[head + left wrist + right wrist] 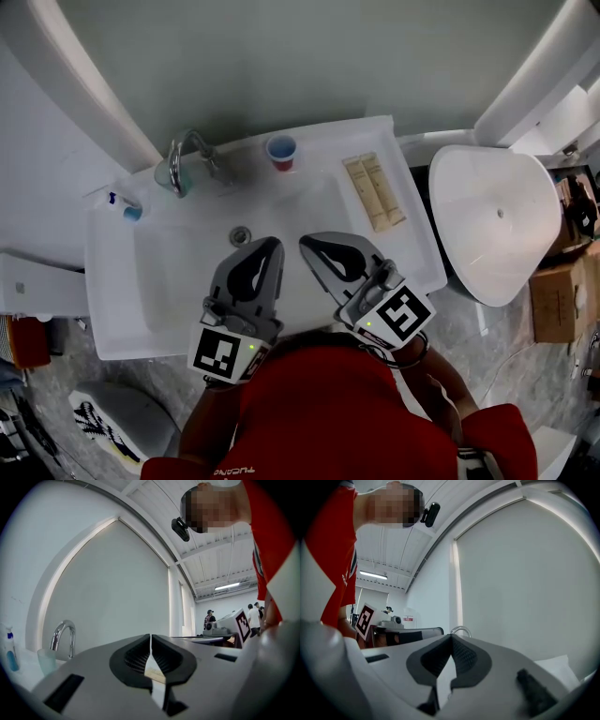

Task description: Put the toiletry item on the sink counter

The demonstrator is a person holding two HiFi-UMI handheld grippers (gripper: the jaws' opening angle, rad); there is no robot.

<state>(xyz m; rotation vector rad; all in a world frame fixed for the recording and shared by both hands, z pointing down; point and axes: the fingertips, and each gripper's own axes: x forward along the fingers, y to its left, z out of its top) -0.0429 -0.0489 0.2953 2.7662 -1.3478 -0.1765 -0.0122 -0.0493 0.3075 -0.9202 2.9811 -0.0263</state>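
Head view: your left claw (pixel 271 243) and right claw (pixel 308 243) were pressed together, empty, apparently because the packets (pixel 374 191) beyond them already lay on the desk (pixel 328 141).

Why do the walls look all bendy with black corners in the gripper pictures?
Left gripper view: the wide lens bows the edges of the big grey wall panel and blackens the corners. Right gripper view: the same bowing and dark rim. Head view: sharp and evenly lit over the white sink counter.
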